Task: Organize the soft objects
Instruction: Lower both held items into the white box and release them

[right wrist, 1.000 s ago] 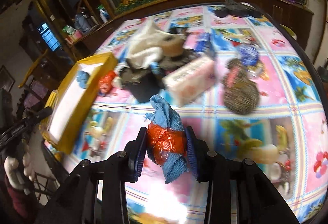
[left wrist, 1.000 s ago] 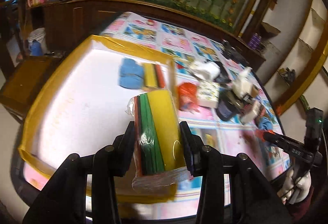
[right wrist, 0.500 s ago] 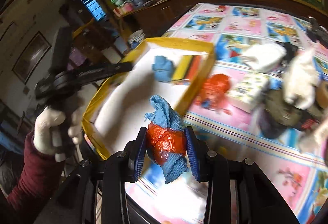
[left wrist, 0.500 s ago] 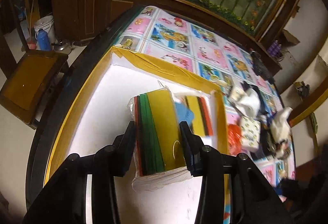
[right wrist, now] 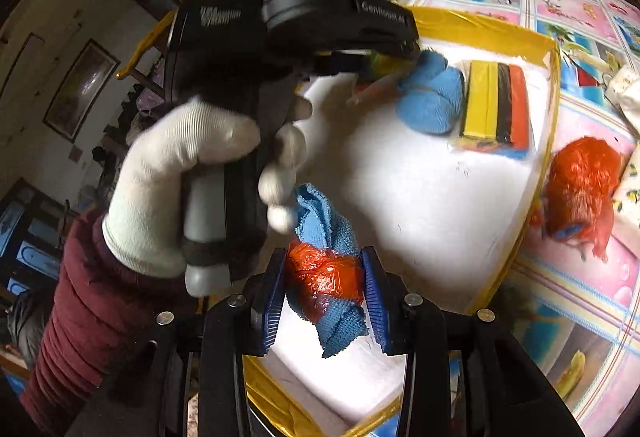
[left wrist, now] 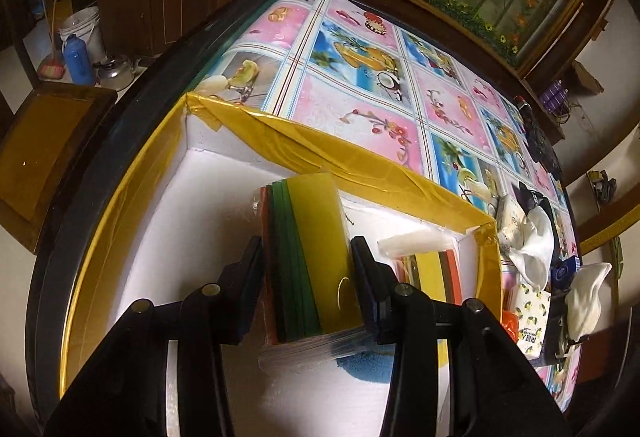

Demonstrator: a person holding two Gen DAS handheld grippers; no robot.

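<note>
My left gripper (left wrist: 310, 273) is shut on a plastic-wrapped pack of yellow, green and red sponge sheets (left wrist: 310, 257), held over the white foam tray with gold-taped rim (left wrist: 320, 153). My right gripper (right wrist: 324, 297) is shut on a blue cloth bundled in orange plastic (right wrist: 326, 277), over the tray's near corner (right wrist: 516, 237). In the tray lie a blue cloth (right wrist: 432, 101) and a second sponge pack (right wrist: 494, 103). In the right wrist view the left gripper (right wrist: 392, 65), in a white-gloved hand (right wrist: 188, 177), hangs beside the blue cloth.
Another orange-wrapped bundle (right wrist: 580, 189) lies on the patterned tablecloth (left wrist: 360, 89) just right of the tray. A heap of white cloths (left wrist: 536, 241), tissue packs and dark items sits further right. A wooden chair (left wrist: 44, 149) stands off the table's left edge.
Both grippers have moved over the tray with their loads. The left one came down close to the blue cloth and the second sponge pack; the right one swung left from the table onto the tray's corner.
</note>
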